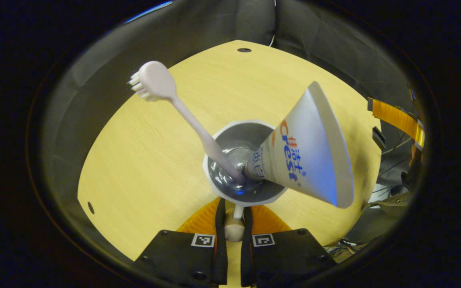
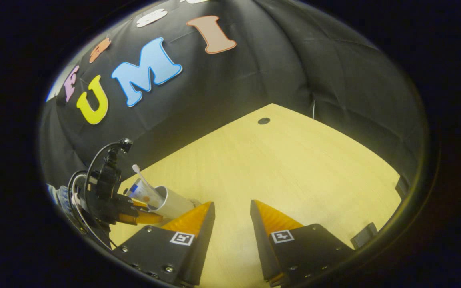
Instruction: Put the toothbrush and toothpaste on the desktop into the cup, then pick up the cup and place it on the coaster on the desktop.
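A white cup with a shiny inside holds a pale toothbrush, head up and leaning left, and a white toothpaste tube leaning right. My left gripper is shut on the cup's handle, just below the rim. In the right gripper view the cup tilts over the wooden desk at the lower left, with the toothbrush and tube sticking out and the left gripper holding it. My right gripper stands open over bare wood, right beside the cup.
The desk has a cable hole at its far edge and a small one near the left edge. An orange strap and cables lie off the right edge. Black cloth walls close in behind.
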